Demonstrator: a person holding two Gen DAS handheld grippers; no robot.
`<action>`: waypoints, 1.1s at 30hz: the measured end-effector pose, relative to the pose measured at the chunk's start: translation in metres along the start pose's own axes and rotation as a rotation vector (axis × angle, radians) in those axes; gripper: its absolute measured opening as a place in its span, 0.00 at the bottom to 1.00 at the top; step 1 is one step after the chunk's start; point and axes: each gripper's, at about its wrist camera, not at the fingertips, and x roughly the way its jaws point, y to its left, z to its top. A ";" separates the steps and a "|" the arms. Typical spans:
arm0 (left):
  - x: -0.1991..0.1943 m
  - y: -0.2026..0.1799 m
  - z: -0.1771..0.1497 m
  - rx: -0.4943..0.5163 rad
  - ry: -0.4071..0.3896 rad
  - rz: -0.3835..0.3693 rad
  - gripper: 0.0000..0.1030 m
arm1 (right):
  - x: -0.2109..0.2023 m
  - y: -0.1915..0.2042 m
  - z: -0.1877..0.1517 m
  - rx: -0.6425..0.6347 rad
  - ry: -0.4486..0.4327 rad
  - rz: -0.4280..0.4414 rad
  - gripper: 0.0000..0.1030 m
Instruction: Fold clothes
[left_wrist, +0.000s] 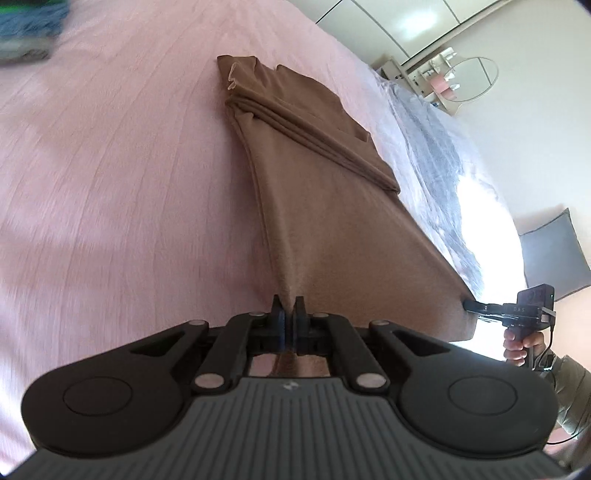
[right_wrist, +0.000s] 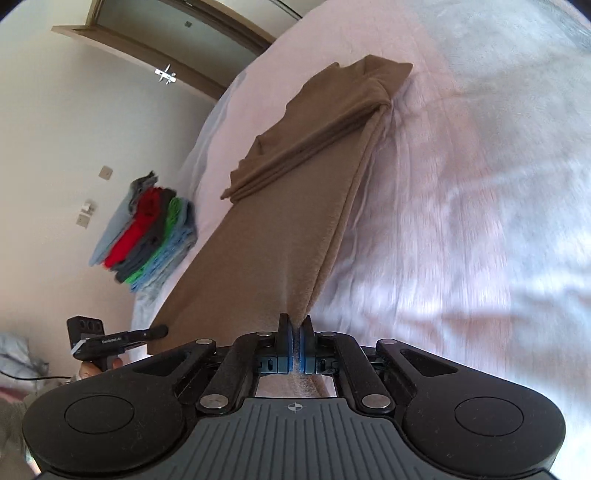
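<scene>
Gripping the near hem of the long brown knit garment (left_wrist: 306, 192), your left gripper (left_wrist: 289, 301) and right gripper (right_wrist: 295, 319) both clench it above the pink bedspread (left_wrist: 110, 166)

We see brown garment (left_wrist: 317, 206) hem vanish between left gripper (left_wrist: 289, 307) fingers. Bed (left_wrist: 110, 166) around garment motion-blurred. Dark bundle (left_wrist: 29, 26) far left of garment blurred, cut by frame edge. Items on shelf (left_wrist: 443, 79) beyond garment too small for us to identify.
</scene>
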 end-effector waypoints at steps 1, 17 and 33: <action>-0.009 0.001 -0.015 -0.034 0.007 0.001 0.01 | -0.007 -0.001 -0.015 0.028 0.018 0.002 0.01; -0.034 -0.015 0.017 -0.158 -0.164 -0.124 0.01 | -0.038 0.017 -0.013 0.199 -0.057 0.015 0.01; 0.143 0.034 0.243 -0.284 -0.188 0.018 0.28 | 0.086 -0.039 0.222 0.314 -0.235 -0.239 0.55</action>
